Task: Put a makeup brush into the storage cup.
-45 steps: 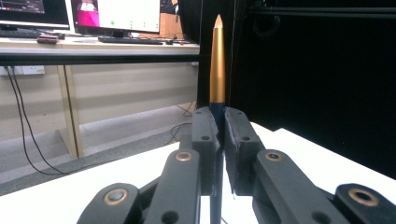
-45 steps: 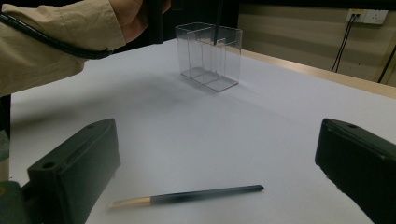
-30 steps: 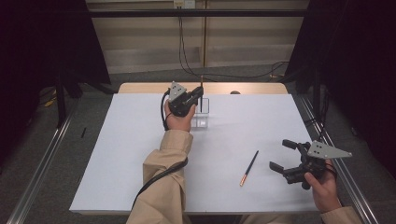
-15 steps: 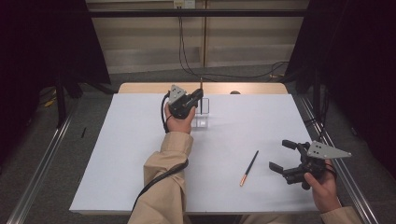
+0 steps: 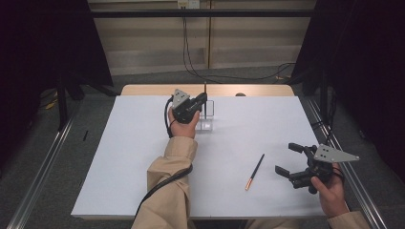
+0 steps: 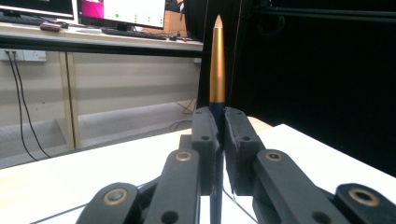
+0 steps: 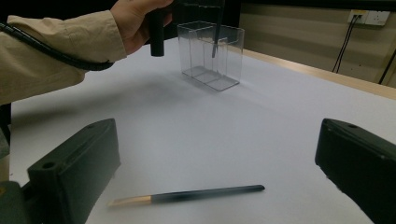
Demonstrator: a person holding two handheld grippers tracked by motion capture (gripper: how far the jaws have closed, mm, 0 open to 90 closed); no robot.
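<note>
A person sits at a white surface (image 5: 143,157), one gripper in each hand. The left gripper (image 5: 203,99), at the far side of the surface, has its jaws clamped tight on a dark pen with a gold tip (image 6: 216,60), held upright with the gold end pointing up. Its lower end dips into a clear plastic box (image 7: 211,53), which stands on the surface just beside the left hand (image 5: 181,126). The right gripper (image 5: 286,160) hovers near the surface's near right corner with its jaws spread wide and holding nothing. A second dark pen with a gold end (image 5: 254,171) lies flat on the surface just left of those open jaws.
</note>
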